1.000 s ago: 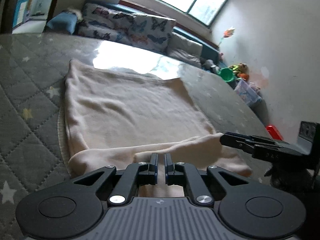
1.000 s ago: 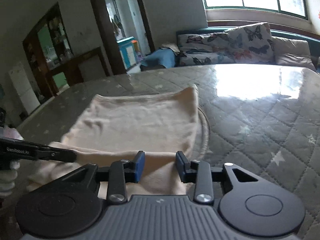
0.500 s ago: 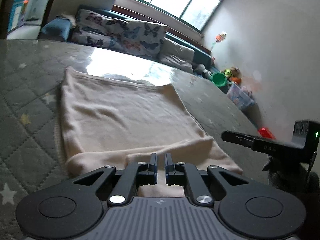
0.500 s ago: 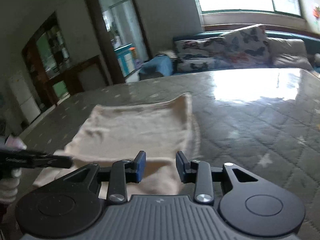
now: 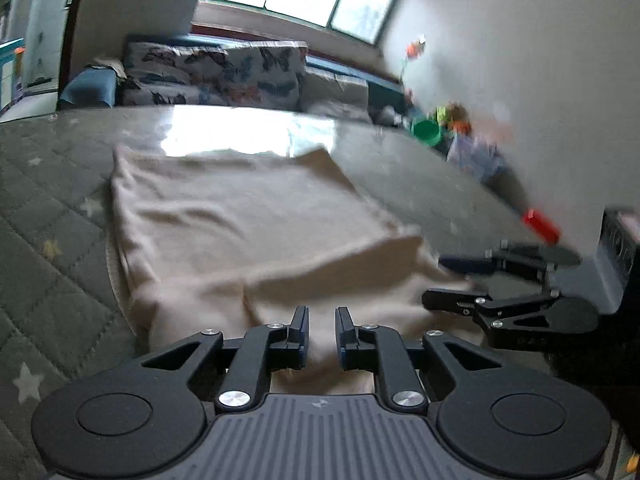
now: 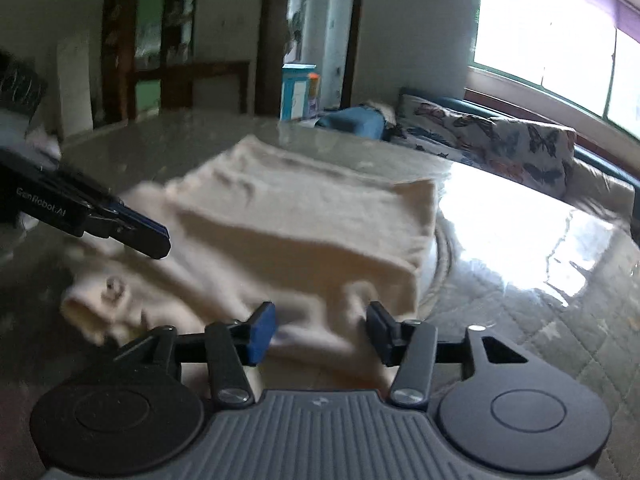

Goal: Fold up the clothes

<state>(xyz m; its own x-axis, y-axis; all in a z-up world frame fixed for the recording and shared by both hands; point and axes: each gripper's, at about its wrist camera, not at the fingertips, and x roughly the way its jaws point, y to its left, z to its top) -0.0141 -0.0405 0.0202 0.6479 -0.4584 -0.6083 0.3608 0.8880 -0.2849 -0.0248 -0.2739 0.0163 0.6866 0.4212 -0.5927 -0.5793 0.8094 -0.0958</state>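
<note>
In your left wrist view, the left gripper is opening; its jaws stand a little apart with the near edge of the cream garment between them, not pressed. The garment lies folded on the grey quilted mattress, closer to its near edge. Your right gripper comes in from the right side, blurred. In the right wrist view, the right gripper is also opening, wide apart over the garment's near fold, and the left gripper hovers above its left part.
</note>
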